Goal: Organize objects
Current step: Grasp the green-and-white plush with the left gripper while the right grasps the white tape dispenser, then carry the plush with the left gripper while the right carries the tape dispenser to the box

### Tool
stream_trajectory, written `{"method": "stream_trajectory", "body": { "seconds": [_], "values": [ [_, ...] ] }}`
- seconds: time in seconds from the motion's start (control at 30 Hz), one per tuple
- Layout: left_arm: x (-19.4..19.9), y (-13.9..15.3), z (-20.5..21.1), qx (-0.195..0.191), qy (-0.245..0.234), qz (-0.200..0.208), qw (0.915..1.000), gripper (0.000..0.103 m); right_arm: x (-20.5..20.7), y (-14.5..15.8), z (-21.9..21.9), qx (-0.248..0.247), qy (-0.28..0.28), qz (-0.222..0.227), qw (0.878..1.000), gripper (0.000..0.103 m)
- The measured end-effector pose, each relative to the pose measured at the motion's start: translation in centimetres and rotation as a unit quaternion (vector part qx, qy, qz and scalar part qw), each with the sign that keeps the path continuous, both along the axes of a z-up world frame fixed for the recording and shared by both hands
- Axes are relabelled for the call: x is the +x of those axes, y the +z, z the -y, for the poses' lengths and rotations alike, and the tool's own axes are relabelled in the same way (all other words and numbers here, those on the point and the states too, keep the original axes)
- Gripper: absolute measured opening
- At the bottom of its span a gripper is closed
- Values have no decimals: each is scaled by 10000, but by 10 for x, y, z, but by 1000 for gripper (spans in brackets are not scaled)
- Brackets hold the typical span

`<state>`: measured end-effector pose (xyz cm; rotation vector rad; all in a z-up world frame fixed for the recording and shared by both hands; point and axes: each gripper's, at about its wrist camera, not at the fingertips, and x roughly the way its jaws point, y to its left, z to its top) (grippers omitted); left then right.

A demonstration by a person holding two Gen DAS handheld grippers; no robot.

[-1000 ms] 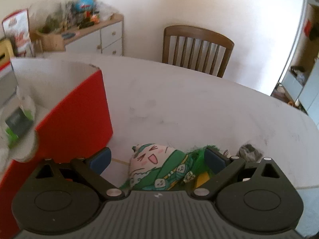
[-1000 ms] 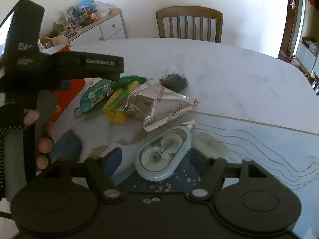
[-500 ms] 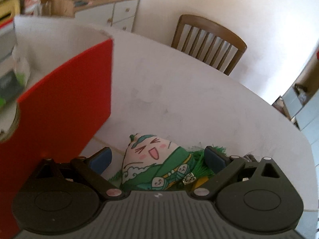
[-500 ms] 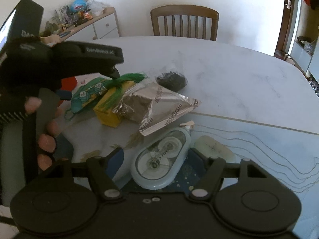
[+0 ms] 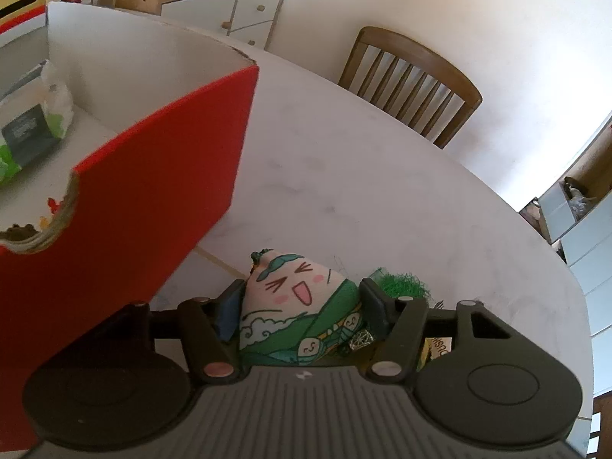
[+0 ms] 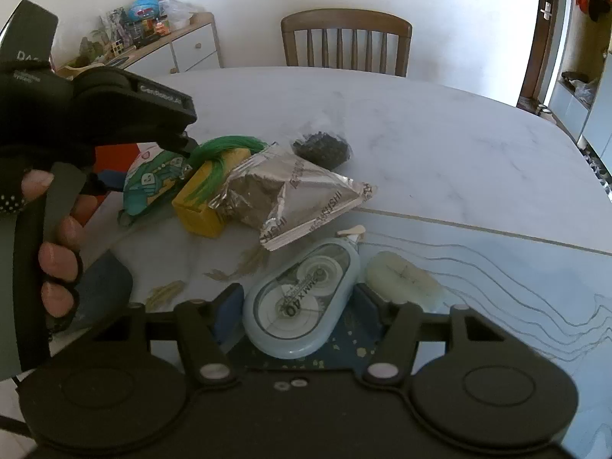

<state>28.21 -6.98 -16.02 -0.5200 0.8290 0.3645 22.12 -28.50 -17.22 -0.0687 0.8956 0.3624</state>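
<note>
Left gripper (image 5: 300,308) closed in on plush pouch (image 5: 294,306); right gripper (image 6: 300,310) closing round correction tape (image 6: 302,306).

Left jaws just closed, clamped on pouch beside red box (image 5: 126,206); best lifted clear of rim before release. Right jaws narrowing, gaps beside dispenser on surface (image 6: 440,145), not yet pinched. Box interior shown only left; foil packet (image 6: 294,191) only right.

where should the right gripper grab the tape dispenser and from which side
Grip the tape dispenser across its narrow width, one pad on each long flat edge, coming down from above its rounded near end. It lies flat on the table, already between the closing pads of the right gripper.
</note>
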Motion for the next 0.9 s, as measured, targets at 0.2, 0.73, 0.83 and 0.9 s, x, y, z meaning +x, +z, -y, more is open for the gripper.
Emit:
{"method": "stream_trajectory", "body": {
  "seconds": [0.2, 0.73, 0.83, 0.9],
  "values": [
    [-15, 8, -4, 12, 20, 95, 10000, 62, -6, 4, 5, -12, 26, 68, 10000, 57],
    [-62, 51, -13, 349, -85, 439, 9984, 61, -41, 32, 27, 353, 41, 303, 9989, 57],
    [-72, 61, -11, 426, -197, 451, 9979, 61, -47, 39, 31, 440, 23, 294, 9986, 57],
    [-79, 67, -11, 476, -304, 482, 9972, 61, -52, 45, 33, 466, 57, 339, 9983, 57]
  ]
}}
